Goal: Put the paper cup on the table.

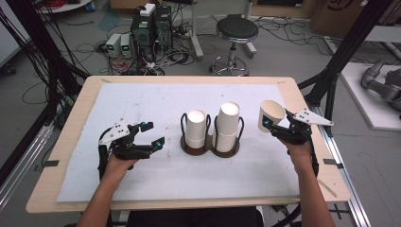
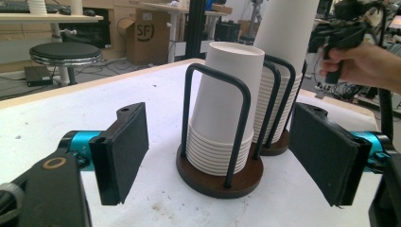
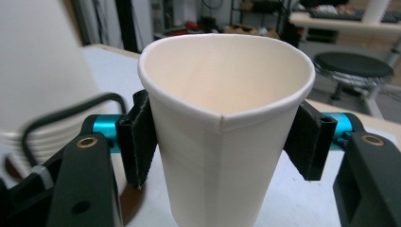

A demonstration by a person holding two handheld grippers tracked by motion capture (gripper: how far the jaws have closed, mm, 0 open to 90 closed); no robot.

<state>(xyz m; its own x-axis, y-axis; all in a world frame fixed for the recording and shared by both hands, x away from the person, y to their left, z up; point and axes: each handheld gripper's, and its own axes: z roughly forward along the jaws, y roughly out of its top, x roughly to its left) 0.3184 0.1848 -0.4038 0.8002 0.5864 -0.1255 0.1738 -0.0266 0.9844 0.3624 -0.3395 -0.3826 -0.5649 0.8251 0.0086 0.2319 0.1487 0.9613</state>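
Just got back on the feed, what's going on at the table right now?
A person works two handheld grippers. The right gripper is shut on a single paper cup, squeezed slightly out of round and held off to the right of the cup holder. The left gripper is open, aimed at the shorter cup stack. The taller stack stands beside it.

We see a grey floor strewn with black cables, a round black stool, computer towers, cardboard boxes, black frame posts, and a wooden desk with white covering.
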